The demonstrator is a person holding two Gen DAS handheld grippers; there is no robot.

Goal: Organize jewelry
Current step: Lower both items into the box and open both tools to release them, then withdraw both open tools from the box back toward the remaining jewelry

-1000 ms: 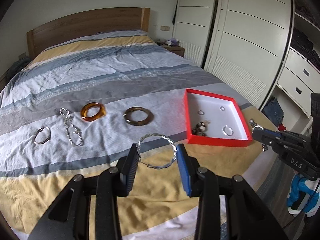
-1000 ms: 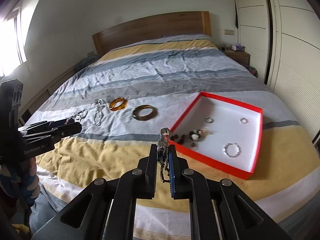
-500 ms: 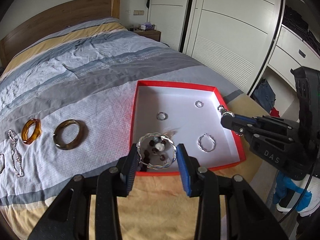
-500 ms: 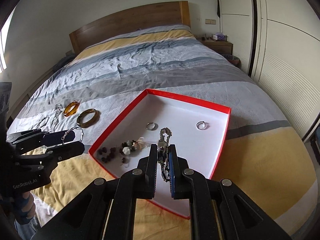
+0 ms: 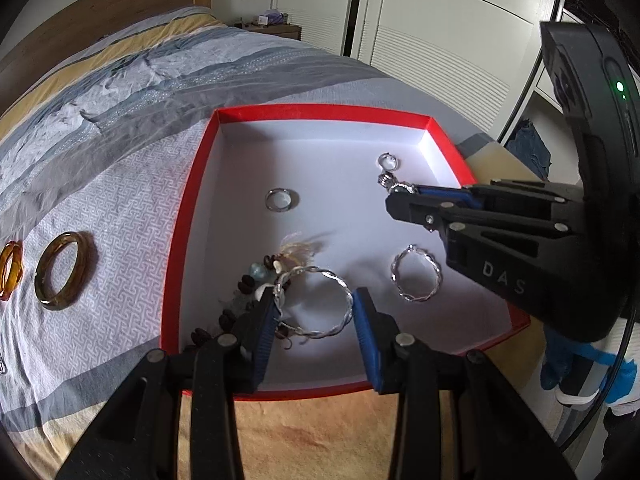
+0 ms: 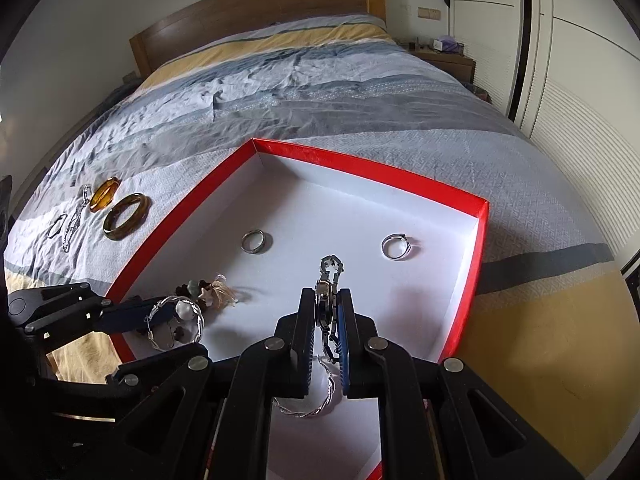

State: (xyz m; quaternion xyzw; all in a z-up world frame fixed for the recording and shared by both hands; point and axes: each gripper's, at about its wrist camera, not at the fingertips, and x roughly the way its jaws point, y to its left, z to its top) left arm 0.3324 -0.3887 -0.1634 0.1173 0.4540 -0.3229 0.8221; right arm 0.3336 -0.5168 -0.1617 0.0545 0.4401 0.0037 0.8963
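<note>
Both grippers matte black plastic w/ silver screw heads, ribbed blue pads inside fingers. Right gripper (image 5: 394,190), right of frame: white "DAS" lettering, black housing w/ green LED (image 5: 619,87), black cable. Blue-and-white glove (image 5: 576,372) lower right. Left gripper (image 5: 314,316) bottom centre.

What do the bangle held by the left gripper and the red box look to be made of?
Twisted bangle: thin braided wire, silvery with bright glints, so probably polished metal. Red box: thin straight walls, glossy red outside, matte white inside, which suggests coated cardboard, though it could be thin plastic.
</note>
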